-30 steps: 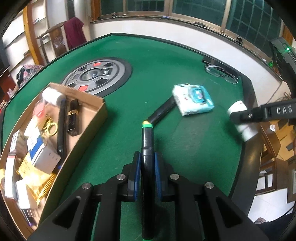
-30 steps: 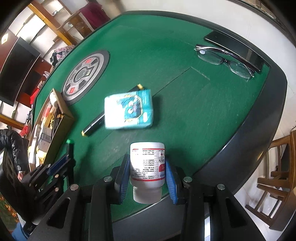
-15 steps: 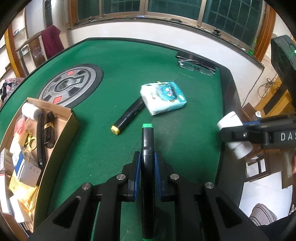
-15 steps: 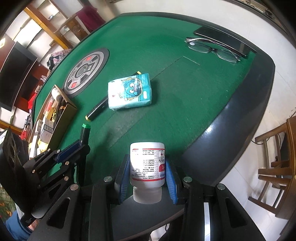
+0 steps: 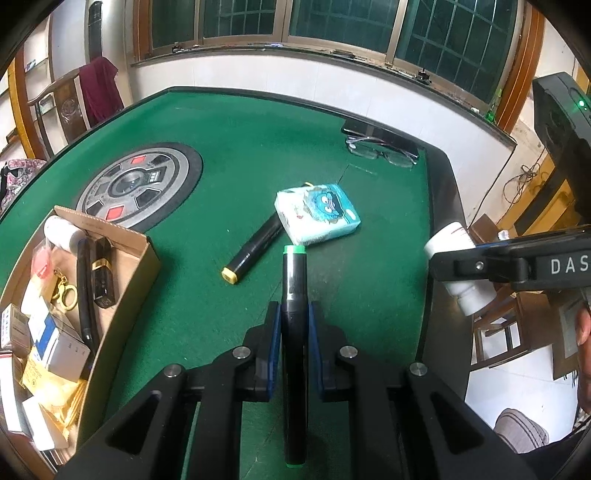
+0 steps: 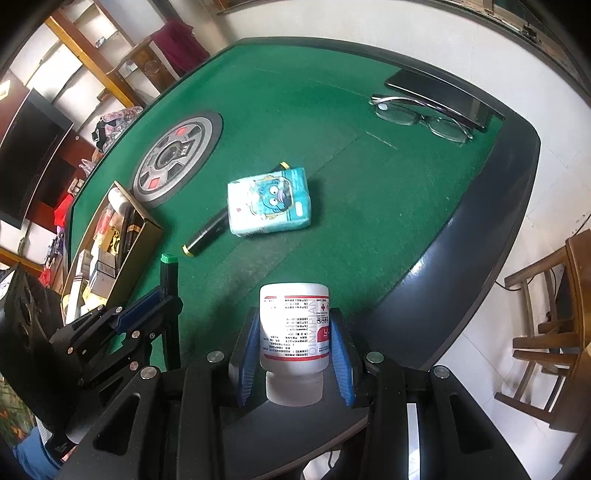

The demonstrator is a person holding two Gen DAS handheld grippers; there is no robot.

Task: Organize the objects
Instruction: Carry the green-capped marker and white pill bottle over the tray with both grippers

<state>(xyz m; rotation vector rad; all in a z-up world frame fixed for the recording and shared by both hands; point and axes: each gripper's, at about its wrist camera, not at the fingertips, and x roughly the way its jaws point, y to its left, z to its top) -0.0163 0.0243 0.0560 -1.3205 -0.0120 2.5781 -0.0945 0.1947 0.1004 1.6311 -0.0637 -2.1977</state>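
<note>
Cardboard box [image 5: 122, 258] at green felt table's [image 5: 236, 147] left edge | tissue pack [image 5: 317, 214] mid-table | glasses [image 5: 380, 151] far right corner | left gripper [image 5: 293, 325] clamps green-capped marker [image 5: 293, 280] | right gripper [image 6: 293, 350] clamps white bottle [image 6: 293, 325] | barred windows [image 5: 332, 22] behind.

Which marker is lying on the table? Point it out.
The yellow-capped marker, lying on the table with its far end under the tissue pack. The green-capped marker is off the table, clamped in the left gripper.
</note>
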